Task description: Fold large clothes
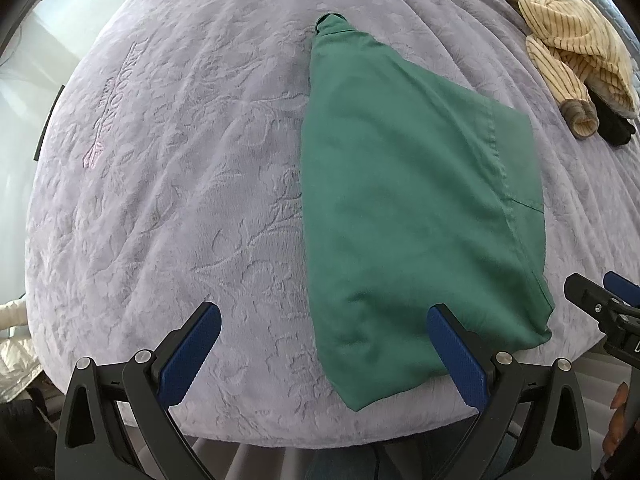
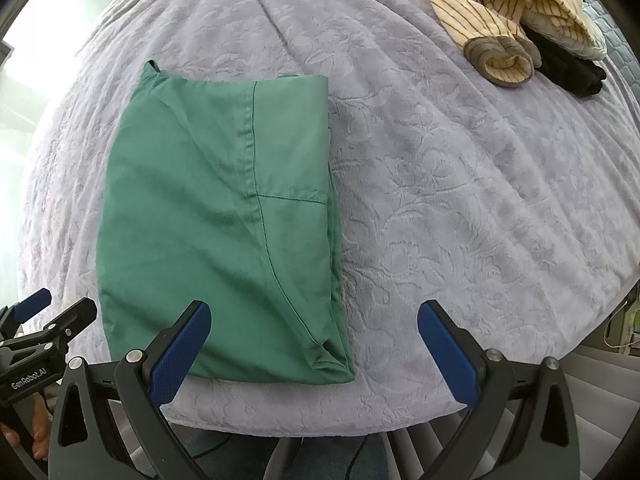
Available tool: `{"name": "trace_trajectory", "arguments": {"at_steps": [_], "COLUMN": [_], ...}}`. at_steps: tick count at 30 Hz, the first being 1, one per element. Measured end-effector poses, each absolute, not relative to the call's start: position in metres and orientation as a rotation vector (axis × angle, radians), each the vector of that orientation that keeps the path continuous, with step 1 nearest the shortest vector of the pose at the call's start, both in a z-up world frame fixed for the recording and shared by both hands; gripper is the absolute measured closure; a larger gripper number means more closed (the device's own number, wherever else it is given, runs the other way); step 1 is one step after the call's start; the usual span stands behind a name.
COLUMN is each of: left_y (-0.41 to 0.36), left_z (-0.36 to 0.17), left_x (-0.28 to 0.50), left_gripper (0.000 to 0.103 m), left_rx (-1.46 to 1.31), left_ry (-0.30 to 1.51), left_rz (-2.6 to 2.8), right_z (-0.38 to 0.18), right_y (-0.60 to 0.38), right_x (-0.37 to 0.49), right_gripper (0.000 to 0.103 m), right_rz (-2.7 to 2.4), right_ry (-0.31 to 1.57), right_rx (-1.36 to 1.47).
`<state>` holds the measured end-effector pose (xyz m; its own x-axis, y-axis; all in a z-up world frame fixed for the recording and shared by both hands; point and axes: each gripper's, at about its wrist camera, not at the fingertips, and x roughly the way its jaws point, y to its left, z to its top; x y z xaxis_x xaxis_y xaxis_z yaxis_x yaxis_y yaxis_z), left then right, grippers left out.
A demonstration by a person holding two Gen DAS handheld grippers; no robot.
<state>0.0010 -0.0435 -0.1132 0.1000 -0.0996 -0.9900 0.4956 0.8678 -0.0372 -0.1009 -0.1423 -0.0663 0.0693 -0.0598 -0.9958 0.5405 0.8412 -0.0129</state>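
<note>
A green garment (image 1: pixel 408 208) lies folded into a long narrow shape on the lavender embossed bedspread (image 1: pixel 180 160), near its front edge. It also shows in the right wrist view (image 2: pixel 216 220), with a seam down its middle. My left gripper (image 1: pixel 324 344) is open and empty, hovering at the garment's near end, its right finger over the cloth. My right gripper (image 2: pixel 314 344) is open and empty above the garment's near right corner. Each gripper shows at the edge of the other's view.
A cream striped garment (image 2: pixel 508 4) lies crumpled at the far right of the bed, with a black item (image 2: pixel 572 70) beside it. The bedspread (image 2: pixel 460 200) stretches bare to the right of the green garment. The bed's front edge is just below the grippers.
</note>
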Motion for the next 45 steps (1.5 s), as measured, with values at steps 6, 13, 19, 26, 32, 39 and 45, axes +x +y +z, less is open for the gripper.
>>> {"name": "trace_trajectory", "arguments": {"at_steps": [6,13,19,26,32,39,45], "left_y": [-0.0440,-0.0466,-0.0454,-0.0456,-0.0464,-0.0465,-0.0484], "left_z": [-0.1131,-0.1138,-0.1148,-0.1146,-0.1148,-0.1149,-0.1141], "left_x": [0.0006,0.0002,0.0039,0.0036,0.0018,0.0007,-0.0012], "left_gripper": [0.000,0.000,0.000,0.000,0.000,0.000,0.000], "left_rx": [0.349,0.353,0.356,0.357,0.357,0.357,0.362], "left_ry": [1.404,1.401,1.398,1.396,1.400,1.399,1.399], "left_rz": [-0.455,-0.448,-0.448,-0.450,-0.449,-0.446,-0.449], "right_z": [-0.0662,-0.0664,-0.0684,-0.0712,-0.0719,-0.0724,-0.0734], "right_y": [-0.1423,-0.1428,-0.1417,-0.1384,-0.1370,-0.1363,-0.1387], "right_x": [-0.1011,-0.1004,-0.1003,-0.0981,-0.0983,-0.0991,-0.1004], "right_gripper": [0.000,0.000,0.000,0.000,0.000,0.000,0.000], "right_rz": [-0.472,-0.473,-0.471,-0.463,-0.463,-0.466,-0.466], "right_ry": [1.441,1.443,1.448,1.456,1.458,1.458,1.461], "right_rx": [0.413,0.413,0.410,0.403,0.403,0.407,0.410]}}
